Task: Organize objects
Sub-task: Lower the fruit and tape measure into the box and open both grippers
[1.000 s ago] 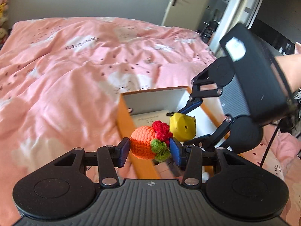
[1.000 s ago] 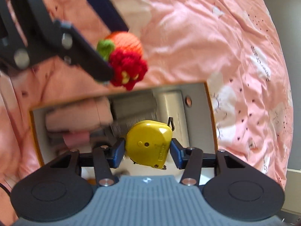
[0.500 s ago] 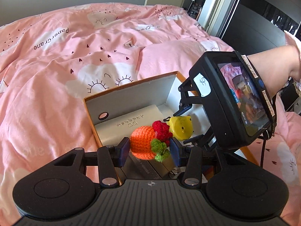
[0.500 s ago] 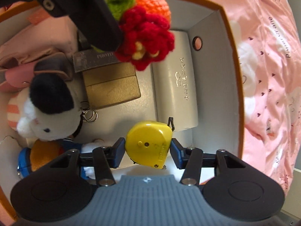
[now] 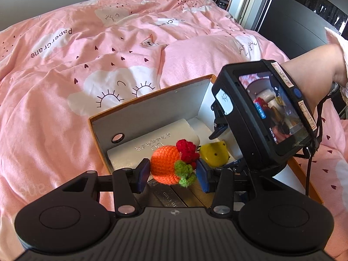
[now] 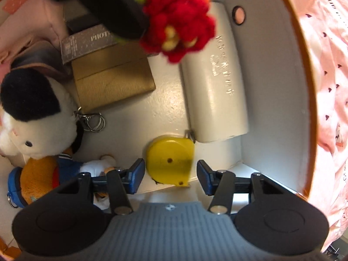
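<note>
Right gripper [image 6: 170, 175] is down inside the cardboard box [image 6: 271, 82] and its jaws have just been opening, so the yellow tape measure [image 6: 170, 159] sits between the blue pads with a visible gap on each side, resting on the box floor just beside the end of the white case [image 6: 214, 84]. Nothing's pinching it anymore as far as I can see.

Left gripper [image 5: 173, 173] is clamped on the crocheted orange toy [image 5: 166, 164], the one with the red flower and green leaves, pads pressing both sides. It's hanging over the box, above the white case and the dark booklet [image 5: 168, 193] with the tan box under it. From the right wrist view that same toy is up top, blurry, over the far end of the white case.

Rest of the box is pretty full: a tan box [image 6: 113, 78], a key ring [image 6: 94, 121], a black-and-white plush [image 6: 37, 113], and a small orange-and-blue plush [image 6: 41, 178] in the corner. Whole box sits on the pink duvet [image 5: 65, 82] with the cloud print. Person's forearm [image 5: 313, 71] shows behind the right gripper's screen.
</note>
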